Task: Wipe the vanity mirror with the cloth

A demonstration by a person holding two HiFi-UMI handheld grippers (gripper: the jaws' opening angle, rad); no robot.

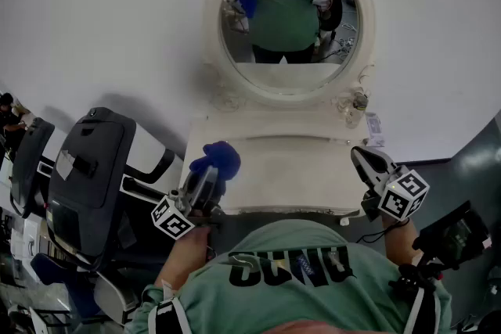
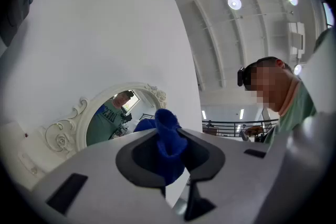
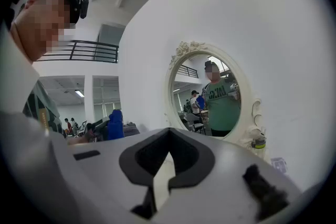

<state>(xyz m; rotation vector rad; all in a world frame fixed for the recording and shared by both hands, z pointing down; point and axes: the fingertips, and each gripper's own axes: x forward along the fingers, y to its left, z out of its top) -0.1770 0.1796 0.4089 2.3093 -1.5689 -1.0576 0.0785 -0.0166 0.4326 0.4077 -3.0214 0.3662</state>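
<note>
Before us a plain white wall (image 1: 117,12) fills the upper part of the head view. Against it stands a white desk (image 1: 290,168) with a moulded front edge. To our left, large black-and-white machines (image 1: 94,168) stand in a row on the floor, close beside the desk. At our right a grey panel (image 1: 479,160) rises near the desk's far corner. Above us the pale ceiling (image 2: 220,39) carries long beams and round lamps (image 2: 234,3), all lit. Farther back we make out a black railing (image 3: 89,51) along an upper level, strip lights (image 3: 79,93) glowing beneath it, and a white pillar (image 3: 88,102).
</note>
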